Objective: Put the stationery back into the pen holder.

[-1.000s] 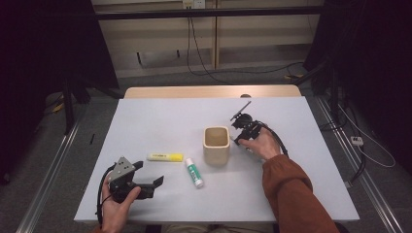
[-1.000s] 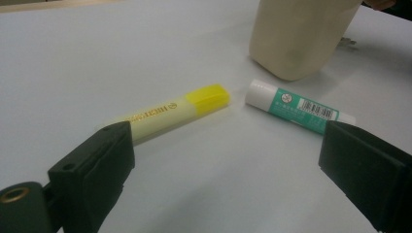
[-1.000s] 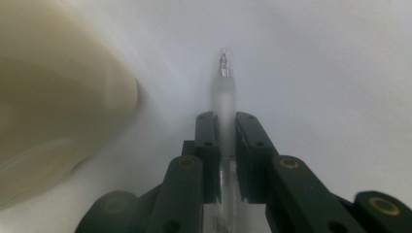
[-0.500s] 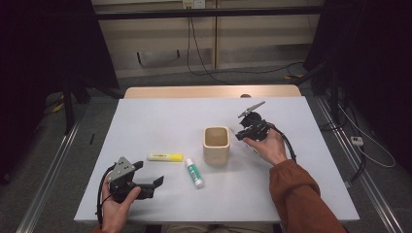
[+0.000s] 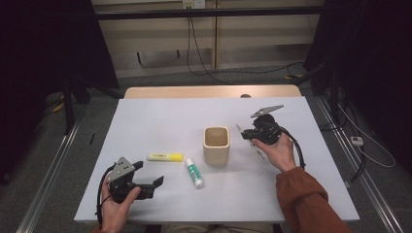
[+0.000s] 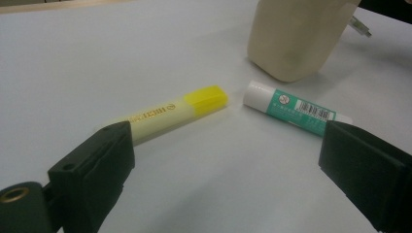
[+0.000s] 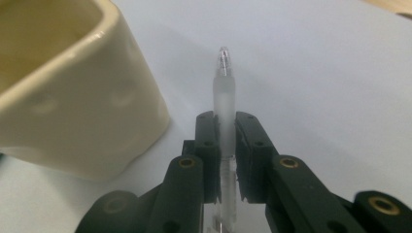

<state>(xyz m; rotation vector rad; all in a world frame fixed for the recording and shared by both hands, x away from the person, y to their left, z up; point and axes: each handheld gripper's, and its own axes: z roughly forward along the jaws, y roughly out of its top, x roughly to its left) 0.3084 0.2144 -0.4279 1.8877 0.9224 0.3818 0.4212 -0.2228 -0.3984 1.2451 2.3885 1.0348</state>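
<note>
My right gripper (image 5: 246, 134) is held just right of the cream cup (image 5: 216, 151), its jaws pointing left toward it. In the right gripper view it (image 7: 225, 131) is shut on a clear, frosted pen (image 7: 224, 94), which sticks out past the fingertips beside the cup (image 7: 73, 97). The pen (image 5: 257, 151) also juts out below the hand. My left gripper (image 5: 149, 174) rests at the table's front left, open. Between and beyond its wide jaws (image 6: 228, 165) lie a yellow highlighter (image 6: 180, 109) and a green-labelled glue stick (image 6: 291, 108), neither touched.
The highlighter (image 5: 165, 157) and glue stick (image 5: 194, 173) lie left of and in front of the cup on the white table (image 5: 160, 121). A wooden strip (image 5: 209, 91) edges the far side. Cables and a dark floor surround the table.
My right hand has drifted to the right and slightly up, away from the cup, still gripping the pen. The left hand and the items on the table have stayed put.
</note>
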